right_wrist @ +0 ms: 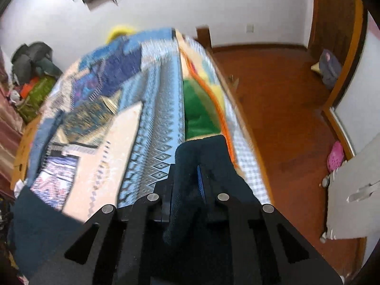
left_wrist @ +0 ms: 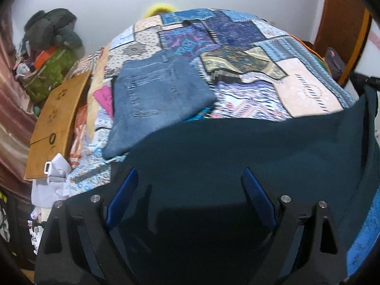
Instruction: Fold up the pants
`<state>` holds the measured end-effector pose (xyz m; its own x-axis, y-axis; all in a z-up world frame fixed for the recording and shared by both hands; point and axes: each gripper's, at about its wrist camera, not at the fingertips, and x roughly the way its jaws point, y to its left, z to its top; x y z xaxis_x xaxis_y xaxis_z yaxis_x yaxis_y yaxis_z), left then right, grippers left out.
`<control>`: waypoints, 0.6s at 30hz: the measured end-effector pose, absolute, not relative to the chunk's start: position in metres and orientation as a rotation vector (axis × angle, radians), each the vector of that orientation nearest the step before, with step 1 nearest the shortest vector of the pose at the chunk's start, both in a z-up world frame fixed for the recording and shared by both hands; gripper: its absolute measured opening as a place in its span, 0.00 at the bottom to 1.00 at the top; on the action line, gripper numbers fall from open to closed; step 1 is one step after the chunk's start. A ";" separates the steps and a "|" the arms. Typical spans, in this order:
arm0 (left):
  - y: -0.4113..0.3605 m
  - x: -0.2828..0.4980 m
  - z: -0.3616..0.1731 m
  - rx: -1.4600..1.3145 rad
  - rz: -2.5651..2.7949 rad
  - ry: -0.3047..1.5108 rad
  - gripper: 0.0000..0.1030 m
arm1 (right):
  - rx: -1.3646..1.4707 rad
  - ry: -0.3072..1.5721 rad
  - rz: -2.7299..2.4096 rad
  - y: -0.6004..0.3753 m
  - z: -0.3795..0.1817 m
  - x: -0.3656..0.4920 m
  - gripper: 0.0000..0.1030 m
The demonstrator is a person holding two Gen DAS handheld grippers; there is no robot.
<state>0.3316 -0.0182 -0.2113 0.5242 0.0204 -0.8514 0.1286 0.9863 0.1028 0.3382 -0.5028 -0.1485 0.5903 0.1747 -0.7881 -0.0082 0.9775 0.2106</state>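
Note:
Dark teal pants (left_wrist: 237,147) lie spread across the near part of the patchwork bedspread (left_wrist: 237,47). My left gripper (left_wrist: 190,178) is open just above this dark cloth, its blue pads (left_wrist: 123,194) wide apart with nothing between them. My right gripper (right_wrist: 190,175) is shut on a bunched fold of the same dark pants (right_wrist: 204,152) at the bed's right edge. More of the pants shows at the lower left of the right wrist view (right_wrist: 42,225). Folded blue jeans (left_wrist: 154,99) lie on the bed beyond the dark pants.
A brown cardboard box (left_wrist: 57,123) and white cloth (left_wrist: 54,173) sit at the bed's left side, with a pile of bags (left_wrist: 47,54) by the wall. Wooden floor (right_wrist: 285,118) lies right of the bed, with a pink item (right_wrist: 334,156) and a grey board (right_wrist: 351,190).

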 end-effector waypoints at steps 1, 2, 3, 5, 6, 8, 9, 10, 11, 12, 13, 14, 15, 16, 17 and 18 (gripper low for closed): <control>-0.024 0.328 -0.210 0.161 -0.078 1.018 0.88 | 0.196 0.913 0.110 -0.503 -0.141 0.338 0.13; -0.029 0.326 -0.209 0.162 -0.087 1.016 0.88 | 0.203 0.875 0.117 -0.508 -0.127 0.323 0.13; -0.034 0.322 -0.208 0.166 -0.096 1.013 0.88 | 0.211 0.851 0.122 -0.513 -0.119 0.315 0.13; -0.043 0.315 -0.205 0.172 -0.115 1.008 0.88 | 0.226 0.801 0.132 -0.521 -0.103 0.293 0.13; -0.048 0.311 -0.204 0.175 -0.125 1.006 0.88 | 0.230 0.788 0.133 -0.520 -0.101 0.291 0.13; -0.052 0.306 -0.204 0.180 -0.128 1.005 0.88 | 0.238 0.766 0.122 -0.522 -0.099 0.279 0.14; -0.054 0.302 -0.204 0.181 -0.129 1.004 0.88 | 0.243 0.759 0.113 -0.525 -0.101 0.271 0.14; -0.055 0.300 -0.204 0.179 -0.130 1.006 0.88 | 0.245 0.761 0.102 -0.525 -0.106 0.268 0.14; -0.055 0.297 -0.204 0.175 -0.130 1.012 0.88 | 0.254 0.766 0.086 -0.531 -0.111 0.259 0.15; -0.054 0.295 -0.205 0.172 -0.128 1.016 0.88 | 0.267 0.773 0.069 -0.530 -0.118 0.263 0.15; -0.053 0.293 -0.206 0.170 -0.125 1.019 0.88 | 0.277 0.783 0.045 -0.530 -0.126 0.264 0.15; -0.052 0.291 -0.208 0.169 -0.122 1.023 0.88 | 0.282 0.794 0.000 -0.540 -0.133 0.258 0.15; -0.049 0.289 -0.211 0.168 -0.116 1.034 0.88 | 0.296 0.802 -0.029 -0.546 -0.136 0.257 0.15; -0.047 0.288 -0.214 0.164 -0.111 1.045 0.88 | 0.332 0.808 -0.042 -0.557 -0.141 0.252 0.15; -0.045 0.288 -0.218 0.157 -0.104 1.059 0.89 | 0.382 0.822 -0.060 -0.571 -0.148 0.247 0.15; -0.040 0.287 -0.223 0.136 -0.101 1.073 0.90 | 0.398 0.831 -0.079 -0.576 -0.151 0.244 0.15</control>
